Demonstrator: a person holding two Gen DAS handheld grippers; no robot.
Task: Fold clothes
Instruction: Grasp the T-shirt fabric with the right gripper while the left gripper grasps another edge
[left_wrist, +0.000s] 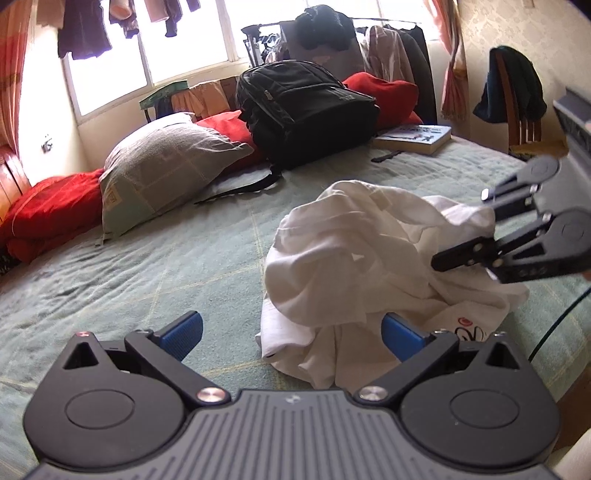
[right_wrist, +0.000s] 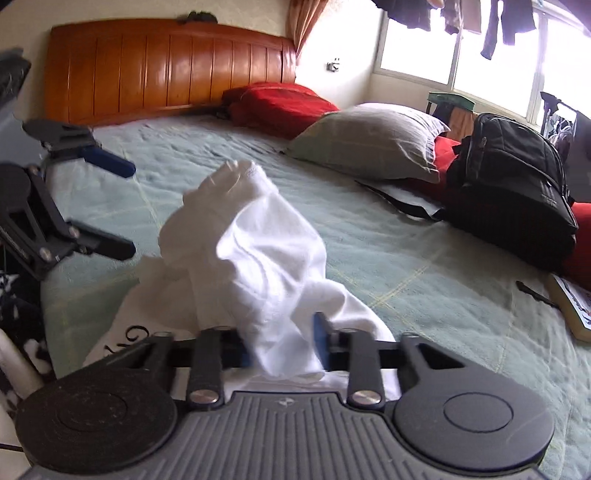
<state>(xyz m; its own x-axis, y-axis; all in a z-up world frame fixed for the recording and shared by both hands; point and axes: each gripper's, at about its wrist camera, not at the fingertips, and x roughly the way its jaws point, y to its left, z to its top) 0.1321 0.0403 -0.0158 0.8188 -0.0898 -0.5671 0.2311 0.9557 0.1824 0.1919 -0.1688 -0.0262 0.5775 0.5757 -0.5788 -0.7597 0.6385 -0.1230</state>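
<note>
Crumpled white cotton T-shirt (left_wrist: 354, 258) lay bunched on pale green quilted bedspread (left_wrist: 166, 266). Right gripper (right_wrist: 284, 345) clamped on fabric bunch, part lifted. Left gripper (left_wrist: 291, 334) jaws apart, holding nothing, near hem. Risk: thick bunch slipped out, or lift dragged layers tangled, since shirt wasn't spread flat.

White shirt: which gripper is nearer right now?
Right. The right gripper is clamped on the white shirt; the left gripper hangs open at its near edge, gripping nothing.

One white garment (left_wrist: 369, 251), one black backpack (left_wrist: 306, 110), one book (left_wrist: 413, 138), one grey pillow (left_wrist: 166, 173), two tools.
</note>
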